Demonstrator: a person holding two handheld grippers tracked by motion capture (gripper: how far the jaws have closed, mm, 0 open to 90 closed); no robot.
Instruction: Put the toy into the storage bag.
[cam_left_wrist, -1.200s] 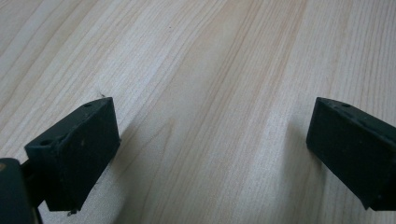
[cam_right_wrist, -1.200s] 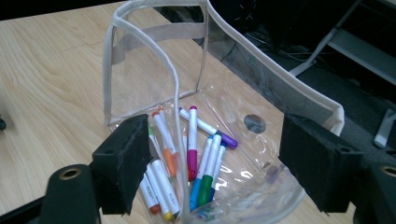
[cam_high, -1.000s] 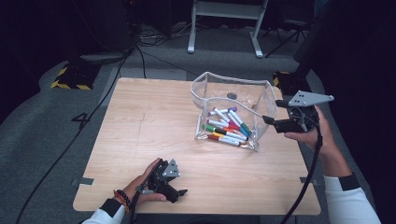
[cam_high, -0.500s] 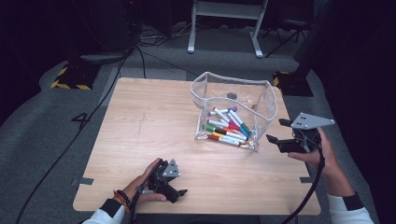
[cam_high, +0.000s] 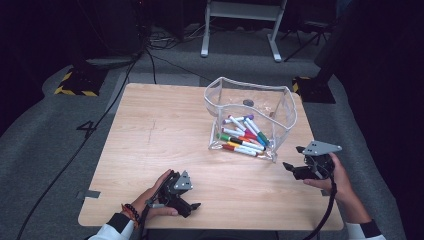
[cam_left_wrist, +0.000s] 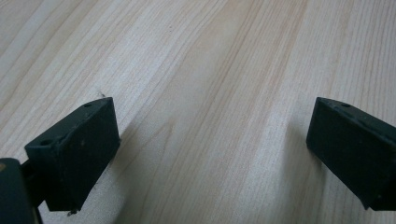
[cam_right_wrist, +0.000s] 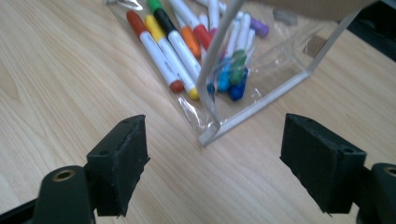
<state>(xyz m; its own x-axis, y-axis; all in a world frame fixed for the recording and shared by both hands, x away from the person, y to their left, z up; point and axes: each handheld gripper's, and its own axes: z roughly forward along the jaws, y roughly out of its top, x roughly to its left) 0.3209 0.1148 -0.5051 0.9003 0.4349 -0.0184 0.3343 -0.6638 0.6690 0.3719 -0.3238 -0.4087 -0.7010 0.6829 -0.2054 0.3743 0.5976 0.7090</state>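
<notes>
Presently 1 table (cam_high: 165, 130), light wood grain, is recorded with 1 clear pouch (cam_high: 250, 95) standing open on its far right part. Markers (cam_high: 244, 137) are held inside, lying in a heap on the pouch floor; caps in red, yellow, orange, green, blue and purple are seen in the right gripper view (cam_right_wrist: 187, 42). The pouch's near corner (cam_right_wrist: 208, 135) is seen between and beyond the right gripper's jaws, apart from both. 1 right gripper (cam_high: 291, 169) is held in a hand at the table's right edge, just beside the pouch's near right corner; its jaws are spread wide, with nothing between them (cam_right_wrist: 212, 172). 1 left gripper (cam_high: 192, 206) is held in a hand at the near edge, well apart from the pouch; its jaws are likewise released and wide (cam_left_wrist: 210, 158), with bare wood between them. 1 cable (cam_high: 327, 210) is noted trailing from the right gripper toward the near edge.
</notes>
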